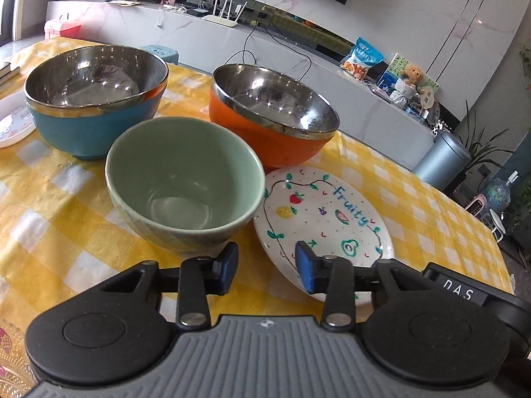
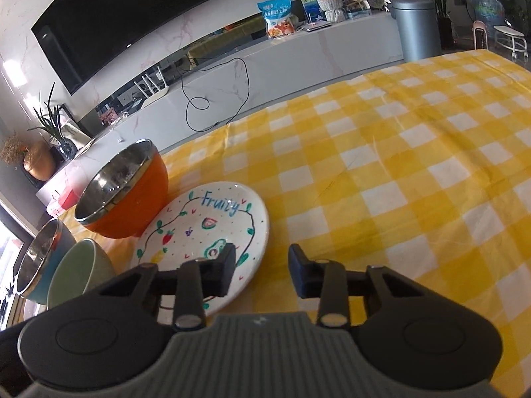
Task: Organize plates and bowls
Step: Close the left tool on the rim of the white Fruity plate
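Left wrist view. Left gripper (image 1: 267,267): jaws apart, nothing between them, held low over the near edge of the table (image 1: 415,192), which wears a yellow-and-white check cloth. Green bowl (image 1: 184,182): upright, empty, just ahead of the left finger. Plate (image 1: 323,229): white, painted with fruit and the word "Fruity", just right of the green bowl; its near rim lies under the right finger, whether touching cannot be told. Orange bowl (image 1: 275,116): steel-lined, tilted towards the camera, behind the plate with its base at the plate's far rim. Blue bowl (image 1: 94,99): steel-lined, upright, back left, close behind the green bowl. White dish (image 1: 13,119): at the left edge, partly hidden by the blue bowl. Beyond the table: a long marble-look cabinet (image 1: 298,53) with a router (image 1: 220,16), a snack bag (image 1: 363,58) and a teddy bear (image 1: 411,76); a grey bin (image 1: 443,156) on the floor.

Right wrist view. Right gripper (image 2: 262,270): jaws apart, holding nothing, above the table (image 2: 415,165). Plate (image 2: 202,229): left of centre, its near right rim under the left finger. Orange bowl (image 2: 127,192): tipped to the left, against the plate's far left rim. Green bowl (image 2: 78,272) and blue bowl (image 2: 39,258): at the left edge, side by side, partly cut off. Bare check cloth fills the right half. Behind: a wall television (image 2: 126,23), the cabinet (image 2: 298,59), bin (image 2: 416,28)
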{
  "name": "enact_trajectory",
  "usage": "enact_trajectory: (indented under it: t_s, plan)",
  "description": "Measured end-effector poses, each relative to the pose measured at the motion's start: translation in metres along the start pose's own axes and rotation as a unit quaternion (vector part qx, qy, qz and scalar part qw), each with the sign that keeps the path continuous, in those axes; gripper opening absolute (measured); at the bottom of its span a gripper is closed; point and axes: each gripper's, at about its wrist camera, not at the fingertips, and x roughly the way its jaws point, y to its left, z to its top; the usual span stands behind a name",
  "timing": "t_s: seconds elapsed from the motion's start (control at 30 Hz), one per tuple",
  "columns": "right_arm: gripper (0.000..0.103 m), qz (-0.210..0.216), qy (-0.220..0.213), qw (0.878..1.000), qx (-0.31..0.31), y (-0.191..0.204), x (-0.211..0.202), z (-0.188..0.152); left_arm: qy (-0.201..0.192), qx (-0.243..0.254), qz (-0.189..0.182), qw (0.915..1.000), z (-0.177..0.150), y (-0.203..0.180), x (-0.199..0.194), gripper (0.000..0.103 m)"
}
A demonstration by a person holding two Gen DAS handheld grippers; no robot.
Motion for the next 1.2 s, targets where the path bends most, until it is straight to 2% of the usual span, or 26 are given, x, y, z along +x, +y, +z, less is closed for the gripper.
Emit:
enact_trajectory:
  t_s: [0.07,0.13,0.17,0.2,0.4,0.47,0.5,0.53,0.57,0.63,0.77,0.83,0.93,1.03,1.2]
  plan:
    - [0.030,-0.001,0.002,1.000,-0.008,0.002,0.004,-0.002,-0.002,0.001,-0.002,1.0000,0.000,0.001,0.001,0.035]
    - [0.029,0.000,-0.001,1.000,-0.012,0.004,0.005,-0.002,-0.003,0.004,-0.008,1.0000,0.000,0.001,0.001,0.025]
    - [0.027,0.005,0.001,1.000,-0.013,0.005,0.006,-0.002,-0.003,0.006,-0.012,0.9999,0.000,0.001,0.001,0.022]
    - [0.020,0.011,0.004,1.000,-0.013,0.005,0.006,-0.003,-0.003,0.009,-0.014,0.9999,0.000,-0.001,0.000,0.016]
    - [0.012,0.009,0.004,1.000,-0.011,0.005,0.004,-0.004,-0.007,0.021,-0.011,0.9997,0.000,-0.005,-0.003,0.013]
    - [0.009,0.010,0.003,1.000,-0.011,0.006,-0.001,-0.003,-0.011,0.026,-0.014,0.9995,0.000,-0.007,-0.007,0.007]
    - [0.005,0.010,0.003,1.000,-0.014,0.006,-0.004,-0.003,-0.012,0.029,-0.021,0.9993,0.000,-0.008,-0.010,0.000]
    - [0.000,0.009,0.005,1.000,-0.018,0.007,-0.007,-0.003,-0.010,0.031,-0.041,0.9986,-0.001,-0.008,-0.013,0.000]
    - [0.000,0.012,0.009,1.000,-0.023,0.008,-0.011,-0.005,-0.009,0.037,-0.049,0.9981,-0.002,-0.011,-0.017,0.000]
    - [0.000,0.026,0.016,0.999,-0.030,0.011,-0.019,-0.009,-0.012,0.056,-0.039,0.9976,-0.006,-0.018,-0.025,0.000]
    - [0.000,0.005,0.021,0.999,-0.048,0.014,-0.035,-0.024,0.002,0.045,-0.036,0.9984,-0.011,-0.013,-0.033,0.000]
    - [0.000,0.004,0.023,0.999,-0.035,0.009,-0.038,-0.028,-0.003,0.037,-0.017,0.9992,-0.012,-0.008,-0.038,0.006]
    - [0.012,0.002,0.019,1.000,-0.020,0.002,-0.041,-0.029,-0.009,0.019,0.001,0.9998,-0.012,0.000,-0.040,0.022]
    - [0.023,0.002,0.008,1.000,-0.011,-0.003,-0.042,-0.028,-0.014,0.002,0.013,0.9998,-0.012,0.007,-0.037,0.027]
    - [0.027,0.030,0.007,0.999,0.028,-0.009,-0.031,-0.018,-0.022,-0.012,-0.004,0.9997,-0.007,0.008,-0.026,0.029]
